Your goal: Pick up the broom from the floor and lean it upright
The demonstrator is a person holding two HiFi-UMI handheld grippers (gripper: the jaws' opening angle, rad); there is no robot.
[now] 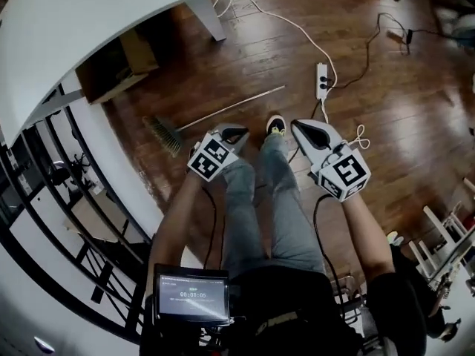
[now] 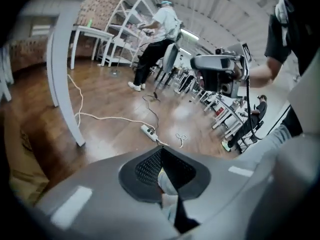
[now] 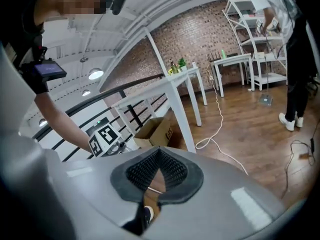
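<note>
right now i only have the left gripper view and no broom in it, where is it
Observer: The broom lies flat on the floor, just ahead of the left gripper in the head view.
Operator: which way does it point
Observer: Its bristles lie to the left; the handle runs right toward the power strip.
Operator: right gripper free
Observer: Yes, the right gripper is shut and holds nothing.

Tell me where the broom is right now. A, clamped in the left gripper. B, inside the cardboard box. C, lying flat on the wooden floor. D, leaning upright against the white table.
C: the broom lies flat on the wooden floor, ahead of the left gripper and right gripper, both shut and empty.
</note>
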